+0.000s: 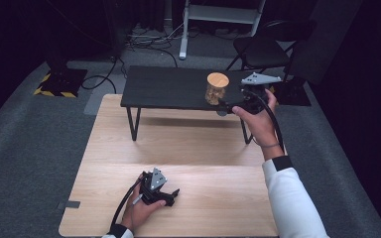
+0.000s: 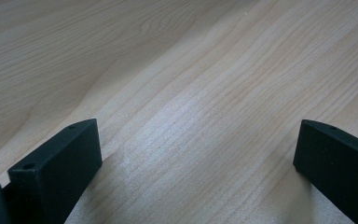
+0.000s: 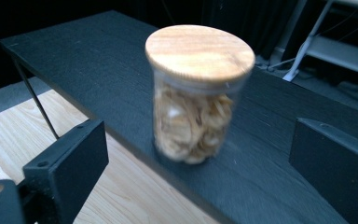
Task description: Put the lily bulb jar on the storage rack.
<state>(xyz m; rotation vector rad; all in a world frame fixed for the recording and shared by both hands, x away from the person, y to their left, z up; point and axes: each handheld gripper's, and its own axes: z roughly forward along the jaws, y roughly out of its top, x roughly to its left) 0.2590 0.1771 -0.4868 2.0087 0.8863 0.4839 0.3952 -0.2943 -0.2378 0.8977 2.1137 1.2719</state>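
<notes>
A clear jar with a round wooden lid, filled with pale dried pieces, stands upright near the front edge of a low black shelf. The right gripper is held level just right of and in front of the jar. In the right gripper view its black jaws stand wide apart, and the jar stands a little beyond them without touching; this right gripper is open. The left gripper rests low on the wooden table near its front edge. That left gripper is open over bare wood.
The black shelf stands on thin metal legs on the far half of the wooden table. Behind it on the grey floor are a dark chair, a white stand, cables and a yellow-black striped base. A grey tag sits at the table's left edge.
</notes>
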